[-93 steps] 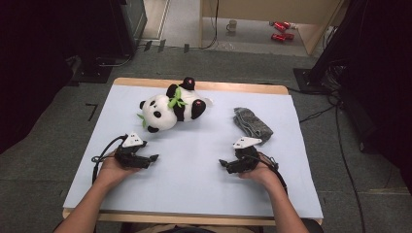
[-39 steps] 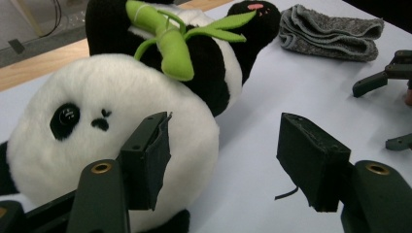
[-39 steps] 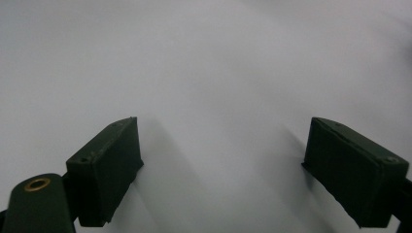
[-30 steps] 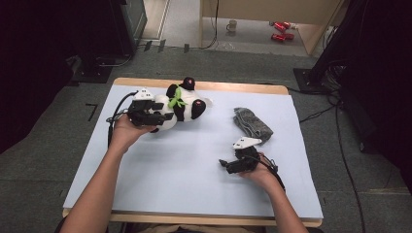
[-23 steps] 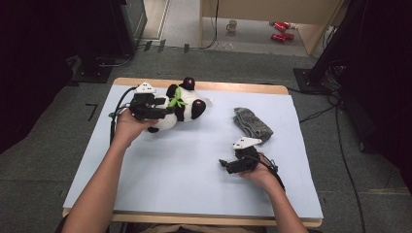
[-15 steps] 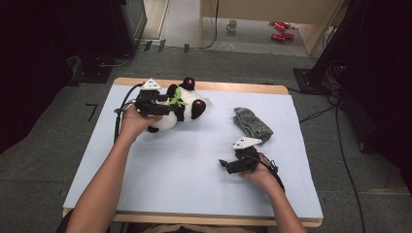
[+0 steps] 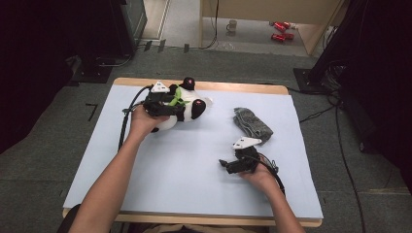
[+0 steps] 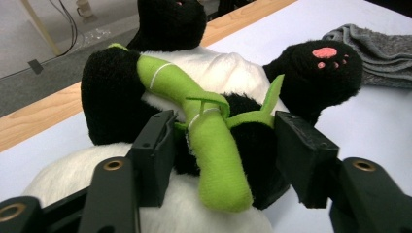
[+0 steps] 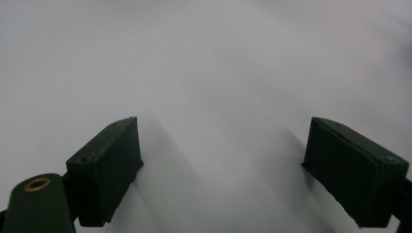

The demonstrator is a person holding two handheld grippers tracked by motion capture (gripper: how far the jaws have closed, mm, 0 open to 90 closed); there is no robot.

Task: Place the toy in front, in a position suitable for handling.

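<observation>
The left gripper straddles the panda, its jaws one on each side of the panda's black arm and the green bamboo. The jaws have just been closing; the left pad touches the plush, while whether the right pad presses on it cannot be told. The panda lies on its back at the far left of the table, near the far edge, one pink-padded paw raised beyond the jaws. A grey sock lies to the panda's right, well apart from it. The left forearm reaches diagonally across the table from the near edge to the panda.

The right gripper stands wide open over bare table with nothing between its jaws. In the high view it rests low at the near right, just in front of the sock, held in the right hand.
</observation>
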